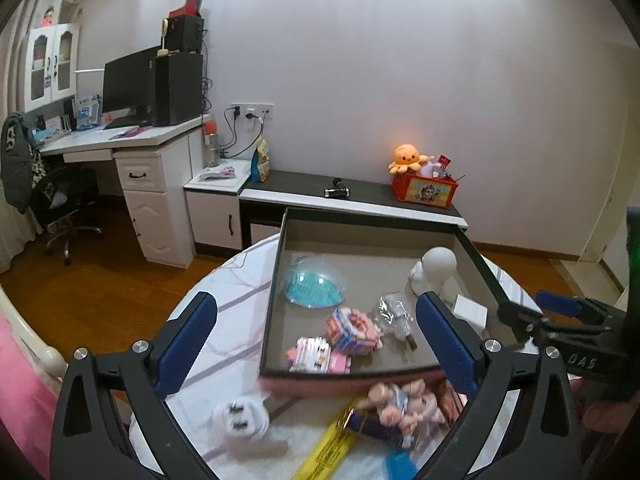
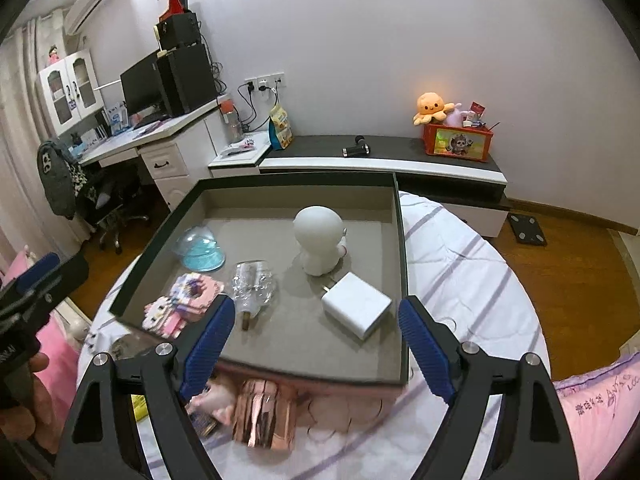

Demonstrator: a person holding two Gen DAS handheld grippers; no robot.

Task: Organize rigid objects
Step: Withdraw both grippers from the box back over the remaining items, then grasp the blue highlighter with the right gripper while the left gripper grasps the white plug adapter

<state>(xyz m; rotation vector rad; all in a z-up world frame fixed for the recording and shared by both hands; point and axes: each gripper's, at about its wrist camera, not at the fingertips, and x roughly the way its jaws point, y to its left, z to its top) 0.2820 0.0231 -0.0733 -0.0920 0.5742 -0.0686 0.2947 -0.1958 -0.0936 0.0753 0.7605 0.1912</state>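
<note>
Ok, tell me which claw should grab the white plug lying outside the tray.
Probably left. The white plug lies just below the open left claw; the right claw, also open, never sees it.

The bed, covered with a white sheet with purple stripes, carries a shallow tray ahead of both grippers. Below the grippers, directly on the sheet, lie a white plug, a yellow packet, a small doll and a shiny pink packet.

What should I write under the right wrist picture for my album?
Open right gripper above a tray holding a white charger, round-headed figurine and block toys.
</note>
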